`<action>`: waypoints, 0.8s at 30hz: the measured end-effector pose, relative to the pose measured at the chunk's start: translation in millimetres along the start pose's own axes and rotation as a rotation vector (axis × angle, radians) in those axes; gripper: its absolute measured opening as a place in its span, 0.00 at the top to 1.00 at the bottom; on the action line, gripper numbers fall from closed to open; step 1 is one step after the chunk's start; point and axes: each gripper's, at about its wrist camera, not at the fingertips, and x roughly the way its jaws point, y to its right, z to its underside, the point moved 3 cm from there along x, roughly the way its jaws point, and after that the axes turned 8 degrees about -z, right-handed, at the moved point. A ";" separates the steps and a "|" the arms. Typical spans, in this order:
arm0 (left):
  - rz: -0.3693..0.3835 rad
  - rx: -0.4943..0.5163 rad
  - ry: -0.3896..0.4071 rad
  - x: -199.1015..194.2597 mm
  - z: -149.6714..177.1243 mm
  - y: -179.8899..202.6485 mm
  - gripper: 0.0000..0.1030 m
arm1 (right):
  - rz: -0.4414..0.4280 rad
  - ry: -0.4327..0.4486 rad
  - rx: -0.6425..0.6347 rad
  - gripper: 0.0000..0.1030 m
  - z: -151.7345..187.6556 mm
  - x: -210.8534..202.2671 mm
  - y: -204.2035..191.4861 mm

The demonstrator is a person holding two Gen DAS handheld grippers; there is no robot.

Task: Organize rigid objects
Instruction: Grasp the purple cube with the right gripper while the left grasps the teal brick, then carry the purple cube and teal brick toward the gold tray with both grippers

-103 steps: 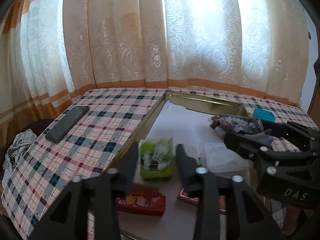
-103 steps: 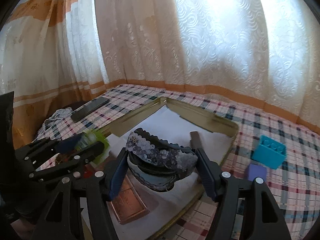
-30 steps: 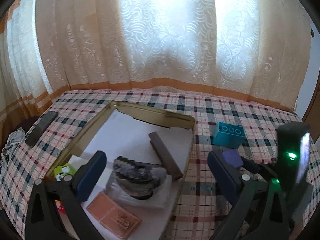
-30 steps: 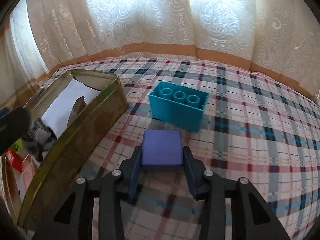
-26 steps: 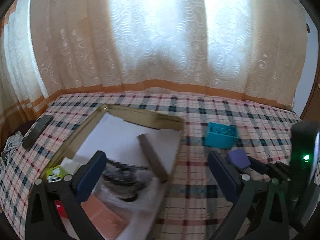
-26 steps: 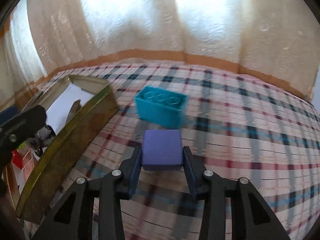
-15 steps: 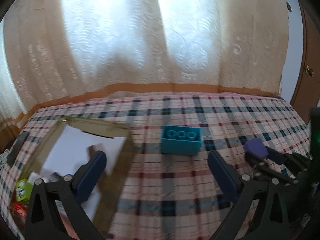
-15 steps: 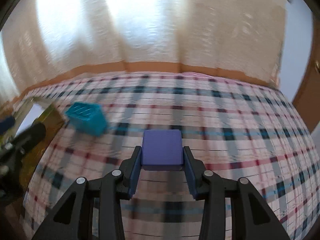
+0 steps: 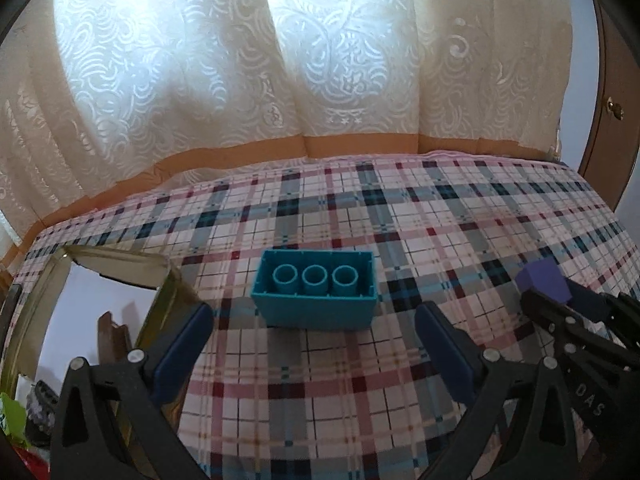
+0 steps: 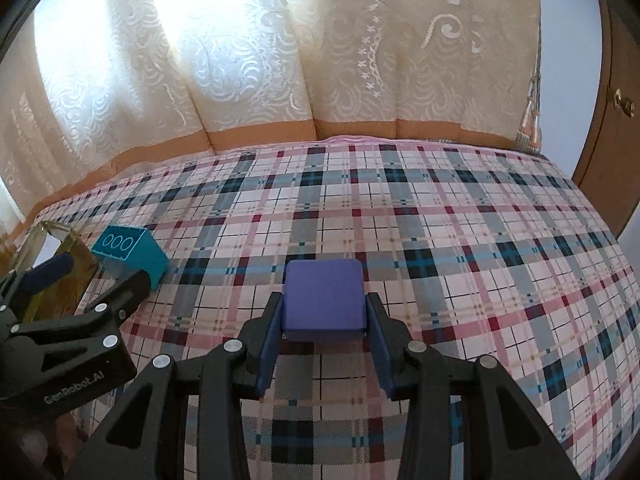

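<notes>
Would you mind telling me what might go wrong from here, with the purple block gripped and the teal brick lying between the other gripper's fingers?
1. The right gripper pinches the purple block only at its near end; it could pivot or slip out.
2. The left gripper stands open around the teal brick, which sits near the gold tray; closing carelessly might shove the brick against the tray wall.

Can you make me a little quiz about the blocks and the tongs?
1. True or false: the right tongs hold the purple block.
2. How many round tubes show inside the teal brick? A) two B) three C) five
3. Fill in: the left tongs are open with ____ between their pads.

Key: 1 true. 2 B. 3 nothing: the teal brick sits on the checked cloth just beyond them, beside the gold tray.
</notes>
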 end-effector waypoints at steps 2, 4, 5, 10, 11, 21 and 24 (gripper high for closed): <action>0.009 0.003 -0.003 4.2 -1.1 1.2 0.01 | -0.003 0.002 0.011 0.58 -0.2 -0.1 2.1; 0.013 0.006 -0.014 9.8 -1.9 3.0 0.03 | -0.003 0.005 0.013 0.58 -0.2 -0.7 2.6; 0.026 0.007 -0.029 13.7 -2.6 4.4 0.08 | -0.003 0.006 0.013 0.58 0.2 -1.1 2.4; 0.057 0.010 -0.053 22.3 -5.3 8.6 0.23 | -0.004 0.012 0.012 0.58 -0.2 -1.7 1.8; 0.063 0.011 -0.065 24.9 -5.3 9.3 0.35 | -0.005 0.013 0.010 0.58 -0.3 -1.8 1.8; 0.064 -0.031 -0.033 15.0 -5.0 -1.8 0.38 | -0.003 0.062 0.004 0.58 1.5 -12.4 -4.6; 0.050 -0.037 0.003 5.5 -4.1 -3.5 0.38 | -0.004 0.074 -0.003 0.58 2.0 -14.7 -8.2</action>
